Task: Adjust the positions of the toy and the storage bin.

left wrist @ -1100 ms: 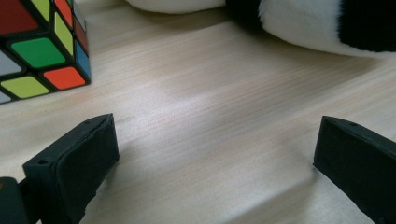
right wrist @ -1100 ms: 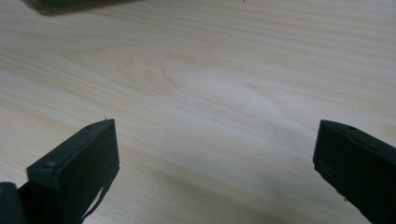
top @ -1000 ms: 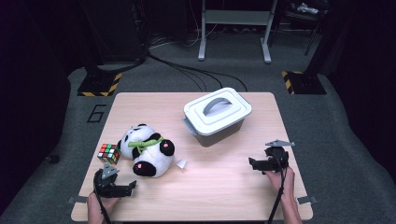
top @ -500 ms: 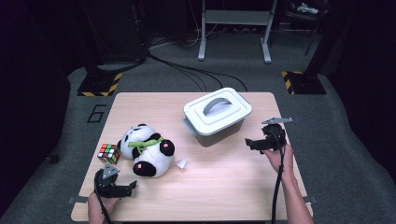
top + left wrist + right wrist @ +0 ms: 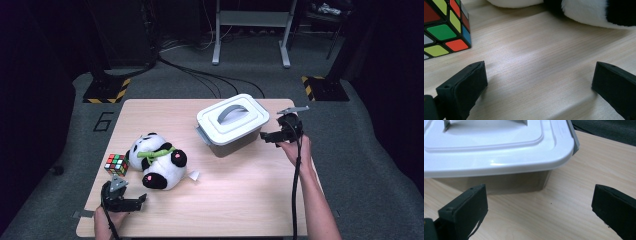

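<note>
A grey storage box with a white lid and arched handle (image 5: 232, 122) stands at the table's back right; its lid corner (image 5: 499, 150) fills the top of the right gripper view. My right gripper (image 5: 270, 136) is open just to the right of the box, jaws wide with bare wood between them (image 5: 539, 205). A plush panda (image 5: 155, 160) lies at the centre left, its white fur (image 5: 584, 12) ahead of the left gripper. A Rubik's cube (image 5: 115, 164) sits left of the panda, also seen as the cube (image 5: 444, 27). My left gripper (image 5: 134, 202) rests open near the front left edge.
The wooden table (image 5: 235, 200) has free room across its front middle and right. A small white tag (image 5: 193, 175) lies beside the panda. Cables and yellow-black stand feet (image 5: 105, 91) lie on the grey floor behind the table.
My right gripper has moved away from me and leftward, from the table's right front up to the right side of the box. The left gripper has stayed put.
</note>
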{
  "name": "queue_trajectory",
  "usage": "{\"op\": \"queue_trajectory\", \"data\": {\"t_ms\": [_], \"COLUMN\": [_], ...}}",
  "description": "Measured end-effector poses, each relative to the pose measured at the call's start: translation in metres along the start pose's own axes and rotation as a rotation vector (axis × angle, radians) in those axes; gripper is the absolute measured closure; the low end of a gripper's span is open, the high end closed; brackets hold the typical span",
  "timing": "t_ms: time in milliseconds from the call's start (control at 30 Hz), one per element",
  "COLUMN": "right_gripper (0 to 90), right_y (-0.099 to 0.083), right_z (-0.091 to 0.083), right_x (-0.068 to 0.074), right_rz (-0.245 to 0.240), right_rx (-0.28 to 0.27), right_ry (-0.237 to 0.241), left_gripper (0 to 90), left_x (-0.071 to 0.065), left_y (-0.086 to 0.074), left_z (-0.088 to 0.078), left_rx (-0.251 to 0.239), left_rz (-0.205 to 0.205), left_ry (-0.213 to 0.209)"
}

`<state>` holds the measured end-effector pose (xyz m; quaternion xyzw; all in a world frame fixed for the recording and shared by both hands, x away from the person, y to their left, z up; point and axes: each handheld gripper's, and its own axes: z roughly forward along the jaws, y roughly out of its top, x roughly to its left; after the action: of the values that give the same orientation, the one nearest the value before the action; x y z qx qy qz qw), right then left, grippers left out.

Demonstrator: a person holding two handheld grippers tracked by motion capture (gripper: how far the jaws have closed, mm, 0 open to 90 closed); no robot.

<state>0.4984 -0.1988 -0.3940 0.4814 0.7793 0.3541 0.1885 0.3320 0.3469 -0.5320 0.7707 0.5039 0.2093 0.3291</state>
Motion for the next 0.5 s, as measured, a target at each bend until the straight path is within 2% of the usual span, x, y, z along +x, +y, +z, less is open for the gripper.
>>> {"op": "queue_trajectory", "data": {"t_ms": [333,400,500], "right_gripper": [1.5,4.9,14.8], "right_y": [0.036,0.042,0.048], "right_z": [0.012,0.017,0.026], "right_x": [-0.008,-0.01,-0.013], "right_rz": [-0.012,-0.013,-0.02], "right_rx": [0.004,0.013,0.016], "right_ry": [-0.01,-0.012,-0.028], "left_gripper": [0.0,0.0,0.0], "left_x": [0.0,0.0,0.0], "left_y": [0.0,0.0,0.0], "left_z": [0.0,0.0,0.0], "left_rx": [0.0,-0.001,0.001], "left_rz": [0.0,-0.001,0.001], "left_ry": [0.0,0.0,-0.001]}}
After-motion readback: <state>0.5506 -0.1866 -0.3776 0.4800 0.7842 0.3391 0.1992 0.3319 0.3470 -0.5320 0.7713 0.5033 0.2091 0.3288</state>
